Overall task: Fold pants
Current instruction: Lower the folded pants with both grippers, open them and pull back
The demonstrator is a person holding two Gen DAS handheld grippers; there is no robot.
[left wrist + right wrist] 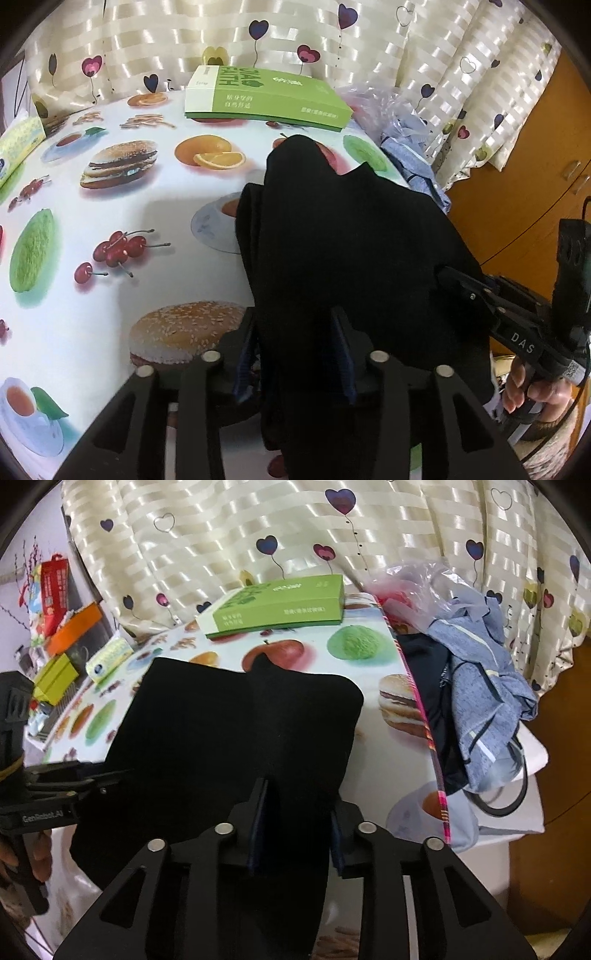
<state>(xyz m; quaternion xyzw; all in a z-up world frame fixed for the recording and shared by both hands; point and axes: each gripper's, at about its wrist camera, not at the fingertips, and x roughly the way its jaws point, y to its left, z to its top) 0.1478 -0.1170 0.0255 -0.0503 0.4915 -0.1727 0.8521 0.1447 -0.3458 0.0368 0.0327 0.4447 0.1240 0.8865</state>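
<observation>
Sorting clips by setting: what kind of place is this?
Probably a home room: a table with a food-print tablecloth, heart-patterned curtains behind it, and a heap of blue clothing beside the black pants both grippers hold.

The place is a home, probably a living or dining room. The table [110, 206] has a plastic cover printed with burgers, cherries and oranges. Behind it hangs a cream curtain [258, 520] with heart balloons. A green box [266, 98], loose clothes [480, 686] and a wooden cabinet [535, 158] are nearby.
</observation>
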